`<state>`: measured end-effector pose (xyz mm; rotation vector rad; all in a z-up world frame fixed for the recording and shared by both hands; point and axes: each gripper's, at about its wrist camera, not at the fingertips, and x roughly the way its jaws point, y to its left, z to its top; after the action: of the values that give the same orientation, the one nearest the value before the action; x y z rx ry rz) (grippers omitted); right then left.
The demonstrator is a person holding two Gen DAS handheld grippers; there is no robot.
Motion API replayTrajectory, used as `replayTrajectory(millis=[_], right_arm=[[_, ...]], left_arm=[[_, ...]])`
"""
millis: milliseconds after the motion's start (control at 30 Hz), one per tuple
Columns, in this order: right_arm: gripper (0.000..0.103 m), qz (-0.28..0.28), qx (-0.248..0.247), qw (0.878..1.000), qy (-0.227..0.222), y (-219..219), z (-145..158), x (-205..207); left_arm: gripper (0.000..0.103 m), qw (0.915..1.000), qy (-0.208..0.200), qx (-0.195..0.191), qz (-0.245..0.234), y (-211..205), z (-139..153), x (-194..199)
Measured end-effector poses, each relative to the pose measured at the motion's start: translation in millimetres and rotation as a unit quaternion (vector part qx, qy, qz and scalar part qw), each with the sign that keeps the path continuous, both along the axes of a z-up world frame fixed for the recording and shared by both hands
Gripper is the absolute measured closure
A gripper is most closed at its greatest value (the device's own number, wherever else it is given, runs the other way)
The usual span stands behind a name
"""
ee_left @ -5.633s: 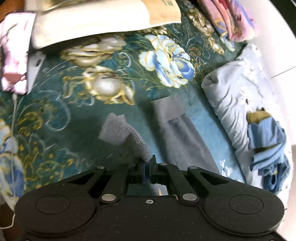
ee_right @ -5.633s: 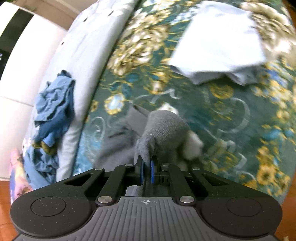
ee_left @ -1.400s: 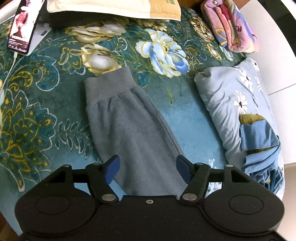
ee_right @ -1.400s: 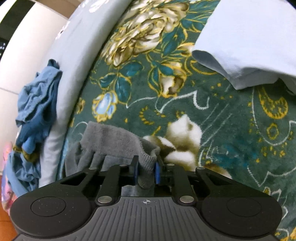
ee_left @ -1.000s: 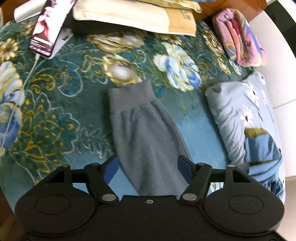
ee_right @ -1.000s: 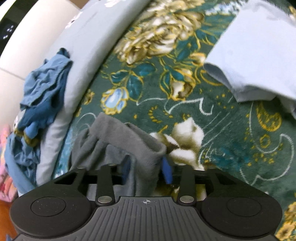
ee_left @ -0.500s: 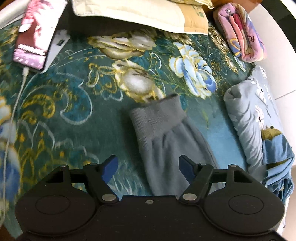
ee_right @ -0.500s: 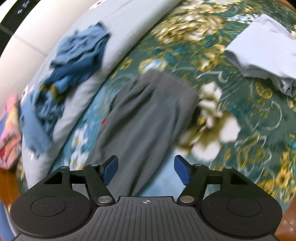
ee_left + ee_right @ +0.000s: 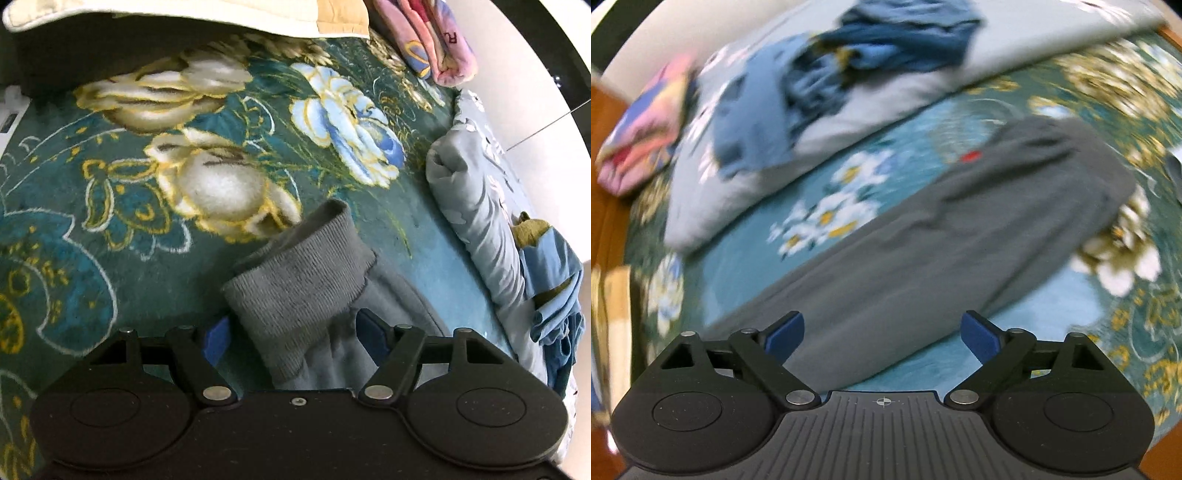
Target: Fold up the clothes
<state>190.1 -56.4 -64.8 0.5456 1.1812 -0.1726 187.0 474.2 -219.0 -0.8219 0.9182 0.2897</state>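
I am looking at the bed [image 9: 122, 221], where grey sweatpants [image 9: 960, 251] are lying stretched flat beside the rolled quilt [image 9: 849, 110] along its far edge. They are looking soft, light and floppy, best taken by the ribbed cuff [image 9: 299, 284]. My left hand-held gripper [image 9: 291, 338] is straddling that cuff, spread; my right hand-held gripper [image 9: 882, 334] is hovering spread too.

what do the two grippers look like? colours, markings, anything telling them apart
Both are matte black with two round discs at the base, silver pivot pins on the linkage arms and blue finger pads. The left gripper has a smooth body with one small centre screw. The right gripper has a ribbed grey centre panel with a small crosshair mark. No cables, hands or sleeves visible.
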Motion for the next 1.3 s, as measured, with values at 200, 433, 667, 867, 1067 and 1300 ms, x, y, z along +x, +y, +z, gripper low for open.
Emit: replayTrajectory(millis=[200,433,667,867,1067,1300], right_arm=[[0.011,0.043,0.004,0.999,0.007,28,-2,16],[0.011,0.039,0.016,0.999,0.008,23,-5,20],[0.011,0.012,0.040,0.999,0.009,-10,-16,12],[0.011,-0.015,0.064,0.998,0.010,-52,-26,-2],[0.011,-0.052,0.070,0.996,0.008,-119,-32,-22],[0.011,-0.106,0.072,0.992,0.019,-190,-50,-51]], left_arm=[[0.069,0.9989,-0.020,-0.040,0.013,8,-3,1],[0.084,0.9977,-0.015,0.062,-0.025,-22,38,15],[0.084,0.9678,-0.059,0.206,-0.131,-102,109,21],[0.089,0.9410,-0.099,0.229,-0.229,-200,136,38],[0.090,0.9149,-0.122,0.212,-0.321,-309,139,58],[0.090,0.8993,-0.109,0.186,-0.381,-373,126,62]])
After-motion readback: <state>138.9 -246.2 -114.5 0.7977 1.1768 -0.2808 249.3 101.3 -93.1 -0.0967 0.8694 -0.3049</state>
